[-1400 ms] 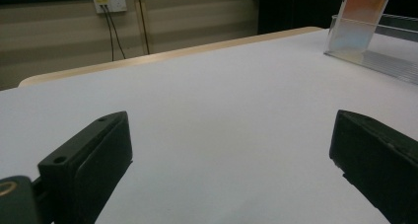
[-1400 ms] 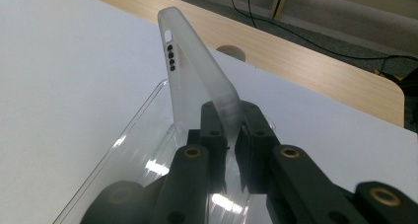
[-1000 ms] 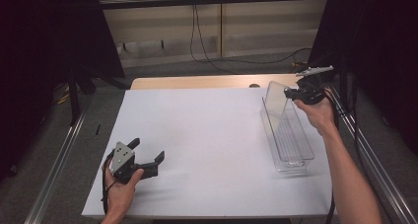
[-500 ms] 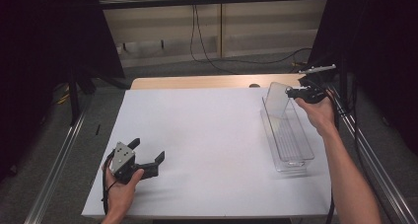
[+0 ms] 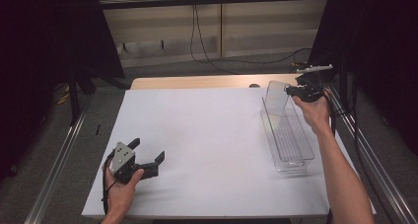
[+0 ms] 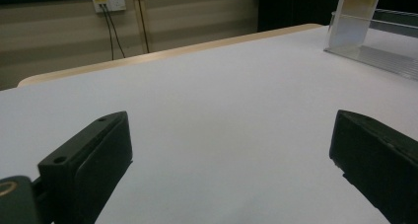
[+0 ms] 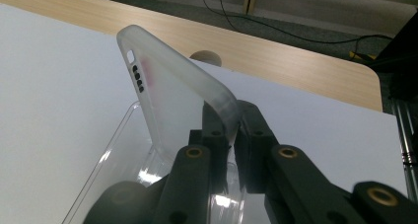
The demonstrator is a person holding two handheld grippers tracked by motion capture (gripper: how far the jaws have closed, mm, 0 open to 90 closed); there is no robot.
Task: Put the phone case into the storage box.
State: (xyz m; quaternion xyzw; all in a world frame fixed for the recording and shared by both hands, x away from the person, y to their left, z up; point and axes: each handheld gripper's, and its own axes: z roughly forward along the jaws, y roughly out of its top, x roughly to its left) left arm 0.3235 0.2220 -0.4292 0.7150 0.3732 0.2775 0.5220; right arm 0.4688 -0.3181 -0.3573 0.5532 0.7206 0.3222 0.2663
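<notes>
A frosted translucent phone case (image 5: 277, 96) stands upright over the far end of a clear plastic bin (image 5: 291, 147) at the table's right side. My right gripper (image 5: 292, 90) is shut on the case's edge. In the right gripper view the pads pinch the case (image 7: 172, 95) by one rounded corner, with the bin's rim (image 7: 106, 155) below it. My left gripper (image 5: 147, 150) rests on the white table cover near the front left, open and with nothing between its fingers. From the left gripper (image 6: 229, 135) view, the bin (image 6: 389, 56) and case (image 6: 352, 12) sit far off to the right.
A white sheet (image 5: 207, 135) covers the table; bare wood (image 5: 197, 82) with a round grommet (image 5: 254, 85) shows along the back edge. Metal rails run along both sides of the table. Cables hang by the back wall.
</notes>
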